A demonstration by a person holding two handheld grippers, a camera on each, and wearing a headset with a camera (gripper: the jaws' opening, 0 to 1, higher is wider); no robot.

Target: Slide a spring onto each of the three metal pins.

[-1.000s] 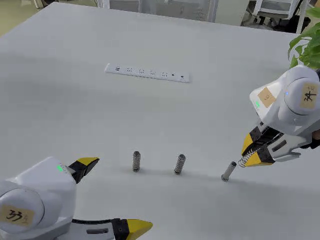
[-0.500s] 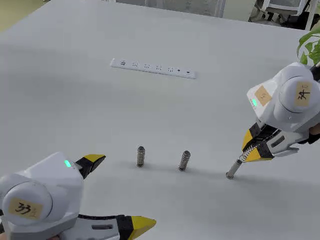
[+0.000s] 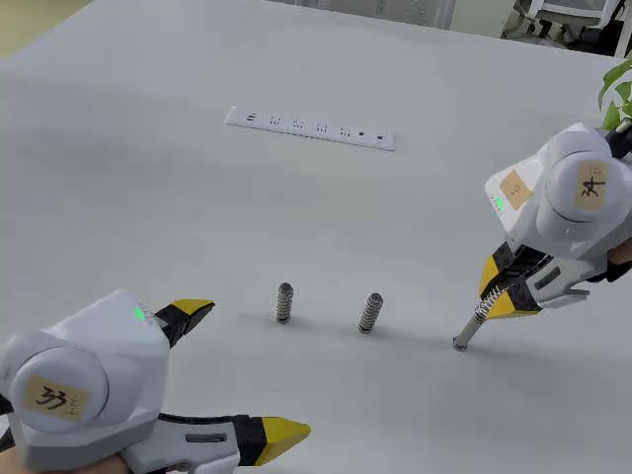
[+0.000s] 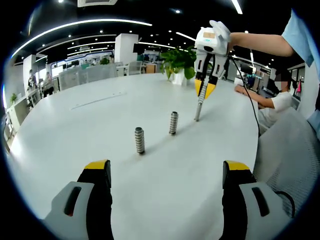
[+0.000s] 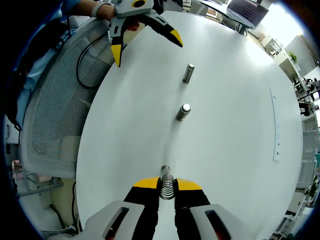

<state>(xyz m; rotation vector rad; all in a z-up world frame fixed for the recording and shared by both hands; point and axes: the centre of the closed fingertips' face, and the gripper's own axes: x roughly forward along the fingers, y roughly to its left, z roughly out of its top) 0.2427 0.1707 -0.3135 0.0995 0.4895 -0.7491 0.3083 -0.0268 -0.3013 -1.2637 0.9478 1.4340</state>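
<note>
Soft, even, bright light falls on the pale table (image 3: 197, 217) in the head view, the picture is crisp throughout, and a faint grey shadow trails from the middle pin (image 3: 371, 312) toward 3 o'clock. The left gripper view is dark overhead, where ceiling light strips (image 4: 80, 23) glow from 11 to 1 o'clock and bend with the fisheye curve. In the right gripper view the table is nearly washed out white, a blown-out glare sits at 1 o'clock, the edges warp strongly, and the spring (image 5: 166, 181) in the right gripper (image 5: 167, 184) at 6 o'clock is sharp.
</note>
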